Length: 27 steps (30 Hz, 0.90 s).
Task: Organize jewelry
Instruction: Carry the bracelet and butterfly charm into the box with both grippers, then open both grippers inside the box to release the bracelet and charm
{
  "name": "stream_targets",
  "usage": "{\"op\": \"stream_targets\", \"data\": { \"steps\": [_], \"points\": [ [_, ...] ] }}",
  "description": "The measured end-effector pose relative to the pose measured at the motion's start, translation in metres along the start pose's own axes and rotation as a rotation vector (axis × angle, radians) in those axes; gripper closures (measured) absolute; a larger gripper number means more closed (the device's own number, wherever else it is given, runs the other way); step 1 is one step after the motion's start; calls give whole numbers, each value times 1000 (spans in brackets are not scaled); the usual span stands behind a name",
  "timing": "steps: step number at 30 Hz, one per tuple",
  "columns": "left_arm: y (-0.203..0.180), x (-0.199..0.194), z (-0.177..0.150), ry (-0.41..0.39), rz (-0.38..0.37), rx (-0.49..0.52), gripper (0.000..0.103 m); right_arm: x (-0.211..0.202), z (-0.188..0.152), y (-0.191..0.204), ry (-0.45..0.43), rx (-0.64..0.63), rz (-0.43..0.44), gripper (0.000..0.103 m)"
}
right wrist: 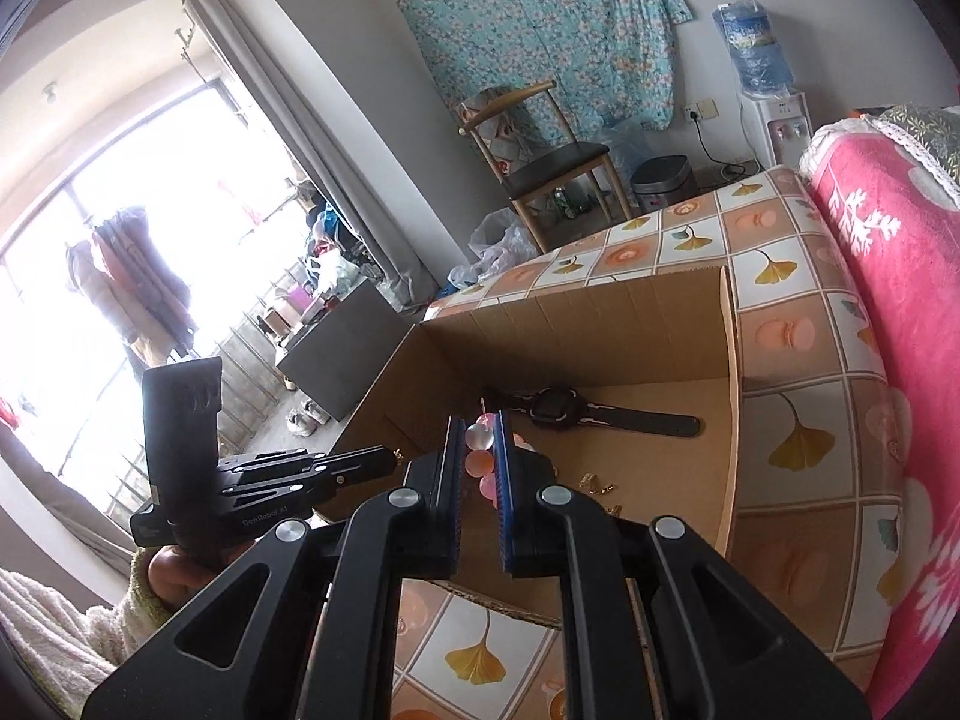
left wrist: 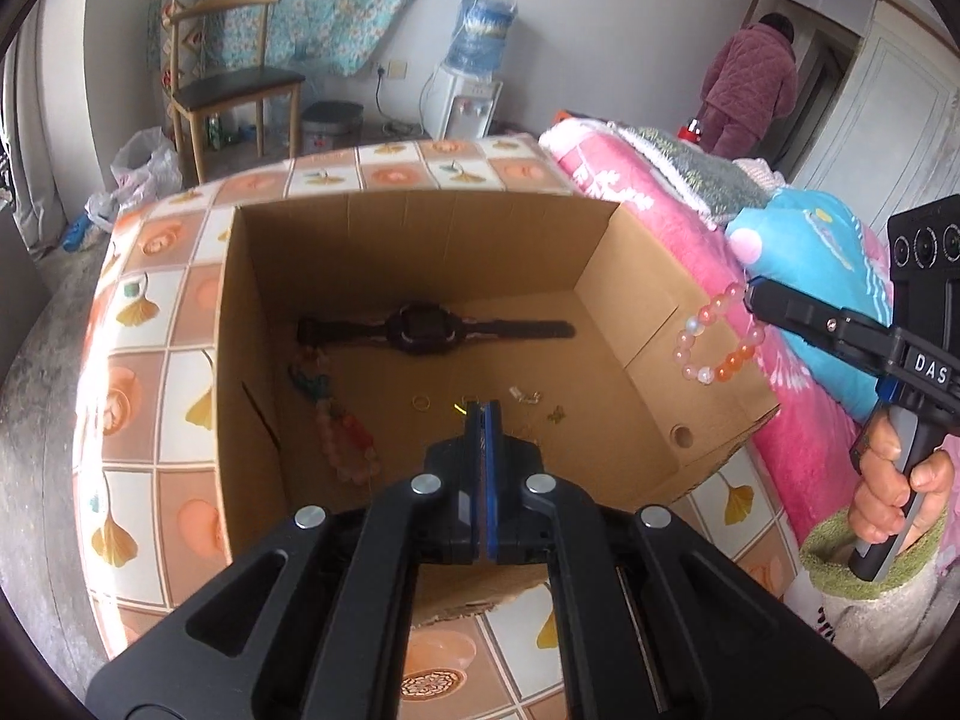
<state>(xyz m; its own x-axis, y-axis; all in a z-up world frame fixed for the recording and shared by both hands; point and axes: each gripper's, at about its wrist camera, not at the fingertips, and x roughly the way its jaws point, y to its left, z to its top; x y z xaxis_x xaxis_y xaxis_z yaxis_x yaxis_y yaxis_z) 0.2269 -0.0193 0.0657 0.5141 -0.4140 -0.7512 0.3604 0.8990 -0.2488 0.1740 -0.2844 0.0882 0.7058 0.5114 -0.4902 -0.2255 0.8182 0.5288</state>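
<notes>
An open cardboard box [left wrist: 606, 300] stands on the tiled tabletop [left wrist: 150, 360]. On its floor lie a black watch [left wrist: 420, 330], a pink bead string [left wrist: 351, 444], a gold ring [left wrist: 421, 402] and small gold pieces [left wrist: 528, 396]. My left gripper [left wrist: 483, 405] hangs over the box, shut, with a tiny gold piece [right wrist: 397, 453] at its tip. My right gripper [right wrist: 480, 423] is shut on a pink and orange bead bracelet [left wrist: 720, 333], which dangles over the box's right wall. The watch [right wrist: 552, 405] also shows in the right wrist view.
A bed with a pink blanket [left wrist: 660, 222] borders the table on the right. Behind the table stand a chair [left wrist: 234, 90], a bin [left wrist: 330, 126] and a water dispenser [left wrist: 474, 72]. A person in a purple quilted suit [left wrist: 750, 78] stands at the far doorway.
</notes>
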Motion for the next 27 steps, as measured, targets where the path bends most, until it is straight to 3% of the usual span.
{"op": "stream_targets", "data": {
  "steps": [4, 9, 14, 18, 25, 27],
  "points": [
    [4, 15, -4, 52, 6, -16, 101, 8, -1, -10, 23, 18, -6, 93],
    [7, 17, -8, 68, -1, -28, 82, 9, -2, -13, 32, 25, -14, 93],
    [8, 0, -9, 11, 33, -30, 76, 6, -1, -13, 35, 26, -18, 93],
    [11, -27, -10, -86, 116, -27, 66, 8, 7, -14, 56, 9, -36, 93],
    [25, -56, -12, -175, 200, -54, 62, 39, 31, -18, 168, -72, -119, 93],
    [31, -56, -12, -172, 207, -67, 62, 47, 35, -17, 182, -139, -263, 93]
  ]
}}
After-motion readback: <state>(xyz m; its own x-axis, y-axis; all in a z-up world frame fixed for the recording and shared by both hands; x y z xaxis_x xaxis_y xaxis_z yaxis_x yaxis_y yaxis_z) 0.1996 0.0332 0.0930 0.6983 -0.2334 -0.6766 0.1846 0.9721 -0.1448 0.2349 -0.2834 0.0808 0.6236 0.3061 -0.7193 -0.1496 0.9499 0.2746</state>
